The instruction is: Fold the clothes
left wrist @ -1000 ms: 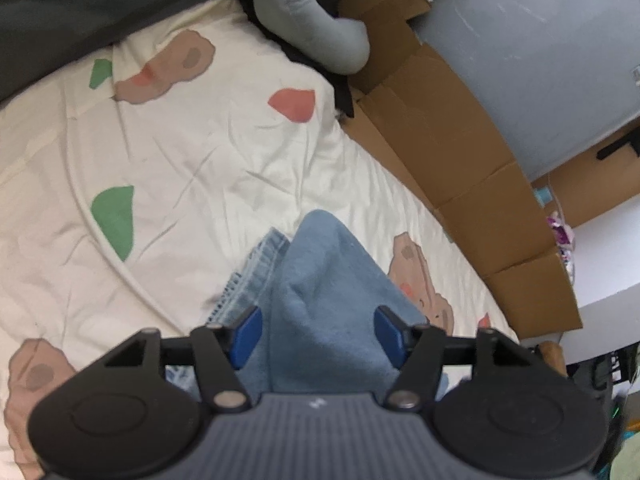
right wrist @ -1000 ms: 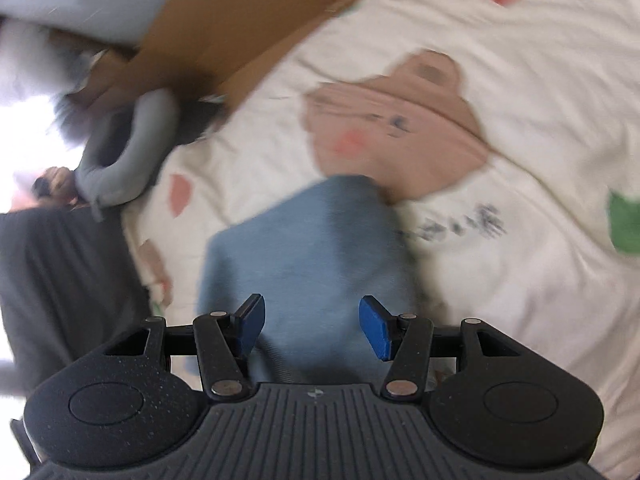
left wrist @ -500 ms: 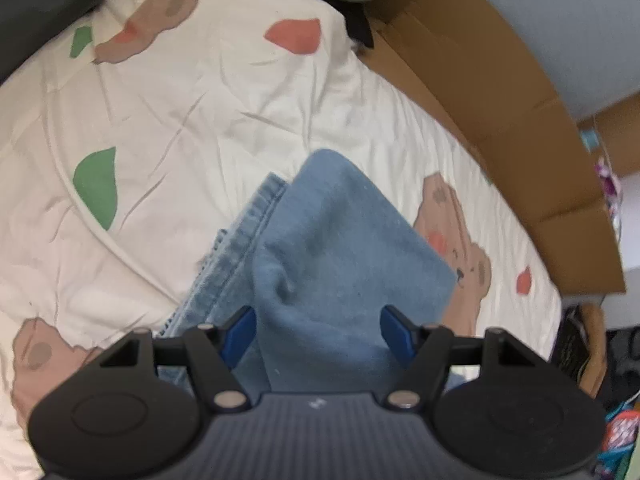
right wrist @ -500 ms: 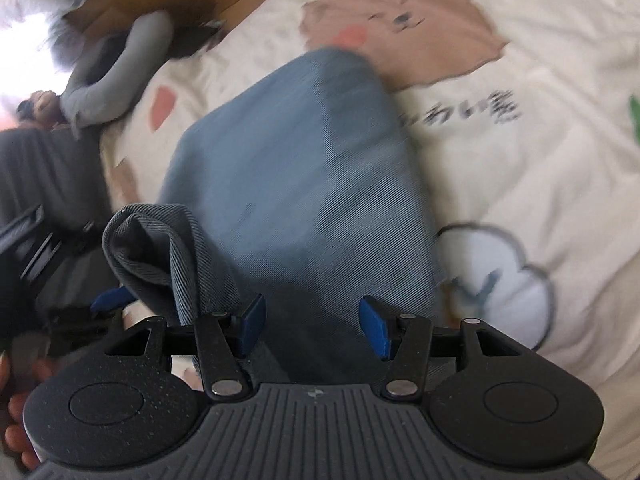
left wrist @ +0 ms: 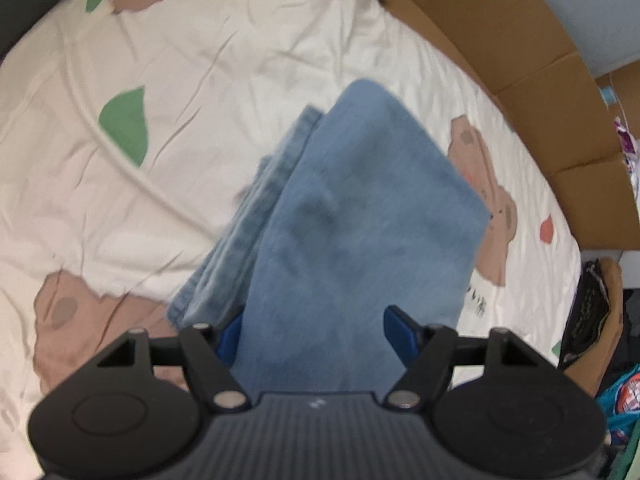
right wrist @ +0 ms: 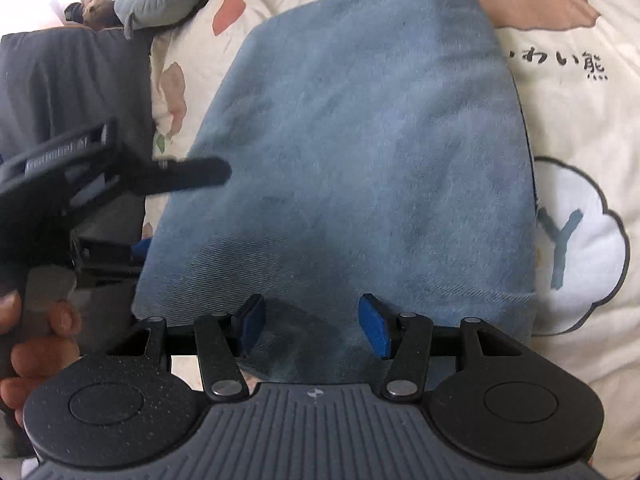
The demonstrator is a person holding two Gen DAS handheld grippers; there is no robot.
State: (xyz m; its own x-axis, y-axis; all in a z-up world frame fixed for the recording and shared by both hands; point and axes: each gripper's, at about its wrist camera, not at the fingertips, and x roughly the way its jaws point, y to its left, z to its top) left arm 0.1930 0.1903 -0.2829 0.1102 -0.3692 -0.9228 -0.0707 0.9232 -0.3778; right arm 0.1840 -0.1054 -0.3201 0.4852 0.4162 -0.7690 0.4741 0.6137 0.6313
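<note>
STEP: fold laid, your left gripper (left wrist: 316, 330) and right gripper (right wrist: 312, 322) both spread over the folded blue denim jeans (right wrist: 360, 152), pinching nothing | NEXT: smooth or fold again on the cream printed bedsheet (left wrist: 180, 80), near its cardboard-side edge.

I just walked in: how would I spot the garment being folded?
Find the cream bedsheet printed with bears and coloured patches. In its middle lies the folded blue jeans, the only denim there, unlike the grey garment at the bed's edge.

Faded matt blue denim jeans (left wrist: 360, 216), creased printed cotton bedsheet (left wrist: 192, 60), brown corrugated cardboard (left wrist: 532, 80)
</note>
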